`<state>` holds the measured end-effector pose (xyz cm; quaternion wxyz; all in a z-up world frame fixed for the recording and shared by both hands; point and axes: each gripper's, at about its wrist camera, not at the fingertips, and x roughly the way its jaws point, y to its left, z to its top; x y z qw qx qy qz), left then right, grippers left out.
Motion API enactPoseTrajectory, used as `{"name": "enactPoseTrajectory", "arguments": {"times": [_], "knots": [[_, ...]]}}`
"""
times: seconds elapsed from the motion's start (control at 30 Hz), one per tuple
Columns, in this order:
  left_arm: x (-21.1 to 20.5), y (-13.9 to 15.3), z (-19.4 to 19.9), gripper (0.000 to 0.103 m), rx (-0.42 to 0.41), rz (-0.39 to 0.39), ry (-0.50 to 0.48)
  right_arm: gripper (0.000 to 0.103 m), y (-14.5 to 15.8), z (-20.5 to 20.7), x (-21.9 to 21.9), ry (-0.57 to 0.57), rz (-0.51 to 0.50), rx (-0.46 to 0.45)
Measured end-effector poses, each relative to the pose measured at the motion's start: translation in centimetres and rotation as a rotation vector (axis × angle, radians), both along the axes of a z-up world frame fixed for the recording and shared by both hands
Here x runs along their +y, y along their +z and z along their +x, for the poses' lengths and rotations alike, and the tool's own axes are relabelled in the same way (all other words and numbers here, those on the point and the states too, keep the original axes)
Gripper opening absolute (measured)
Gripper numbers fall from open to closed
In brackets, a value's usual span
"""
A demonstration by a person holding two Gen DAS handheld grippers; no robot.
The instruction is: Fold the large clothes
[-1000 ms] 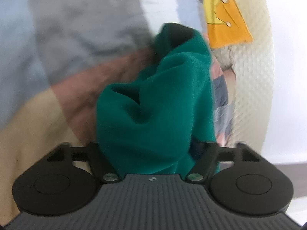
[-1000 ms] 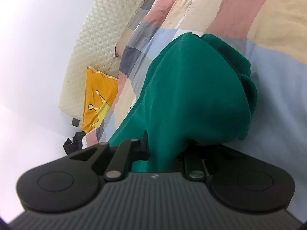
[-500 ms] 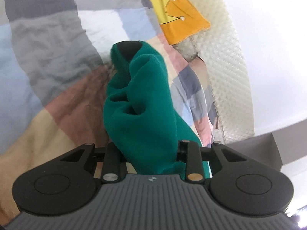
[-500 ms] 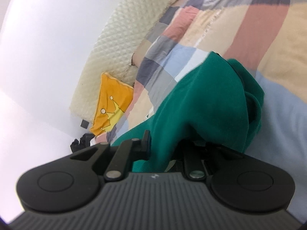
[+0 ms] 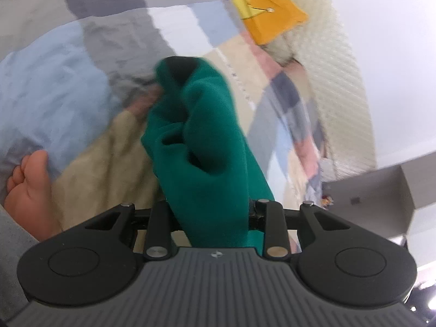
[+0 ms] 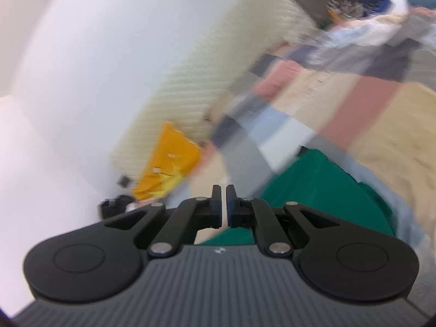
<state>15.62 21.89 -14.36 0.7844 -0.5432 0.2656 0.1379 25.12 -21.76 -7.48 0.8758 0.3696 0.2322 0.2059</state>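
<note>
Released since the earlier frame, green garment (image 6: 321, 190) is lying below right gripper (image 6: 223, 212), jaws closed empty. Left gripper (image 5: 209, 215) is pinching green garment above patchwork bedspread (image 5: 54, 103); orange pillow (image 5: 267, 13), quilted headboard (image 5: 338, 81), white wall (image 6: 81, 54).

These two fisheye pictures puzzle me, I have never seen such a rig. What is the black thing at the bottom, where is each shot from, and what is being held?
There is no robot here. A person holds a two-finger gripper in each hand, and a camera on each looks forward along its fingers, so the black shape is the gripper itself. The left view shows the left gripper clamped on a bunched green garment above a patchwork quilt; a bare foot shows at the left edge. The right view shows the right gripper shut with nothing between its fingers; the garment lies on the quilt lower right of it. A yellow pillow leans by a cream padded headboard.
</note>
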Motion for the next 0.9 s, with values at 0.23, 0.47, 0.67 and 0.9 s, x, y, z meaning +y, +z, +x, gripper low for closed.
{"name": "enactPoseTrajectory", "arguments": {"times": [0.23, 0.47, 0.67, 0.9], "knots": [[0.6, -1.0, 0.0, 0.035, 0.016, -0.008, 0.006, 0.010, -3.9, -0.7, 1.2, 0.061, 0.096, 0.211], [0.4, -0.8, 1.1, 0.035, 0.020, 0.005, 0.003, 0.050, -7.7, -4.3, 6.7, 0.234, 0.167, 0.453], [0.7, -0.6, 1.8, 0.035, 0.007, -0.012, 0.020, 0.090, -9.3, -4.3, 11.6, 0.263, 0.228, 0.500], [0.7, -0.9, 1.9, 0.034, -0.002, -0.033, 0.050, 0.088, -12.3, -4.1, 10.7, -0.014, 0.327, 0.568]]}}
